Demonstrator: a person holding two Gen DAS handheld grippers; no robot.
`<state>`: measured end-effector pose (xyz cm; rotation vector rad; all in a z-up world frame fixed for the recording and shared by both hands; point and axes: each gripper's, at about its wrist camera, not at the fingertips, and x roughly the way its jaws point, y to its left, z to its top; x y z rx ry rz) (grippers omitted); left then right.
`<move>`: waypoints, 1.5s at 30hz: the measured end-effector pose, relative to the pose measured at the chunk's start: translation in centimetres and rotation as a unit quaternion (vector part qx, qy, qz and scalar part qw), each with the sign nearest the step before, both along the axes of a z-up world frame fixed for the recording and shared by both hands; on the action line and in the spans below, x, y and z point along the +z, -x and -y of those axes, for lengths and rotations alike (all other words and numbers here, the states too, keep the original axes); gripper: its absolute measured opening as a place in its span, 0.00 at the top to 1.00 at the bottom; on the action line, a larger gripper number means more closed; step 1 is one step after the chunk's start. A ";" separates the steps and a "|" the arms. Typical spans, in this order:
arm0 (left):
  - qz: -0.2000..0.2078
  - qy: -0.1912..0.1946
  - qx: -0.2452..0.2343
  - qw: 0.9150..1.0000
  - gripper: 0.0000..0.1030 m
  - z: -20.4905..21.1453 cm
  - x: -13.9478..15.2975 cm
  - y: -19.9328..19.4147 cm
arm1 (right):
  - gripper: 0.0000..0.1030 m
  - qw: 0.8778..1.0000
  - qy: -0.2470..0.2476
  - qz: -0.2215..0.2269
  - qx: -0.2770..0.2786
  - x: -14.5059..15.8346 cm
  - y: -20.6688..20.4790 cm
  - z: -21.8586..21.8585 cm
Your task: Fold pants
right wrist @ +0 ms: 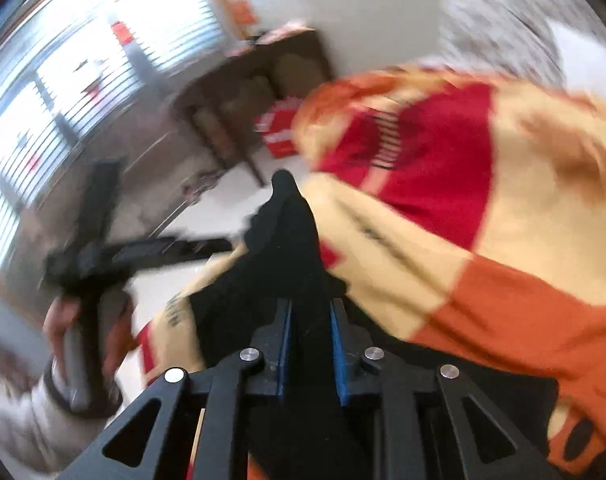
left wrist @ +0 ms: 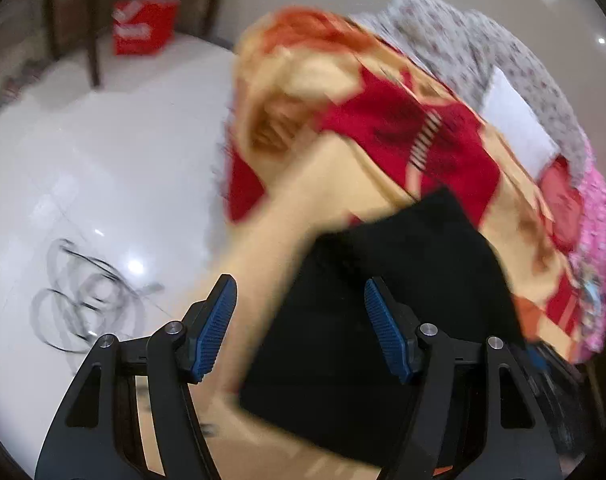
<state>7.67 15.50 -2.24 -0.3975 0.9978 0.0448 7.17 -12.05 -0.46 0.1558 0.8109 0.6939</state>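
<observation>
1. Left wrist view: the left claw [left wrist: 301, 320] stands apart, holding nothing; the folded black pants [left wrist: 383, 304] lie just ahead of it on the patterned blanket [left wrist: 383, 132].
2. Right wrist view: the right claw [right wrist: 311, 340] is clamped on the pants [right wrist: 287, 240], which rise between its fingers.

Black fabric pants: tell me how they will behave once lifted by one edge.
The black fabric pants will probably droop: a pinched ridge already stands limp between the right gripper pads. They seem light, held by one closed grip. In the left wrist view, their folded slab may unfold if raised carelessly.
</observation>
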 end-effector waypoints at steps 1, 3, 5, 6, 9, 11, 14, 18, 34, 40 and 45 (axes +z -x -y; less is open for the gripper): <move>0.008 -0.009 0.007 1.000 0.35 -0.6 0.5 0.5 | 0.83 1.000 0.003 0.008 0.013 0.2 0.9 -0.3; 0.019 -0.003 0.020 1.000 0.35 -2.2 1.4 1.7 | 0.84 0.998 0.014 0.016 0.066 -0.1 3.1 -2.8; 0.021 0.002 0.026 0.999 0.35 -2.8 1.8 2.4 | 0.84 0.994 0.061 0.006 0.090 -1.5 3.9 -5.2; 0.022 0.002 0.027 0.999 0.35 -3.0 1.9 2.8 | 0.83 0.992 0.086 0.002 0.087 -2.0 3.9 -5.7; 0.025 0.002 0.017 1.000 0.35 -2.3 2.3 3.7 | 0.83 0.994 0.089 -0.003 0.069 -1.7 4.1 -5.0; 0.033 0.004 0.008 0.999 0.35 -1.6 2.8 4.0 | 0.83 0.997 0.071 0.011 0.033 -0.2 4.9 -2.3; 0.047 -0.004 -0.015 0.999 0.35 0.6 3.5 4.5 | 0.76 0.995 0.090 0.031 -0.042 1.4 5.7 2.4; 0.045 -0.022 -0.053 0.997 0.35 4.1 3.0 4.5 | 0.61 0.980 0.112 0.016 -0.162 2.1 5.3 10.3; 0.010 -0.086 -0.095 0.992 0.35 10.0 -1.2 3.7 | 0.85 0.972 0.149 -0.034 -0.177 -4.3 -2.1 8.0; 0.016 -0.084 -0.102 0.991 0.35 11.2 -0.2 4.3 | 0.82 0.977 0.089 -0.041 -0.189 -2.5 0.1 10.7; 0.035 -0.057 -0.126 0.990 0.35 13.7 1.1 4.8 | 0.62 0.967 0.088 -0.035 -0.237 -0.2 4.6 15.7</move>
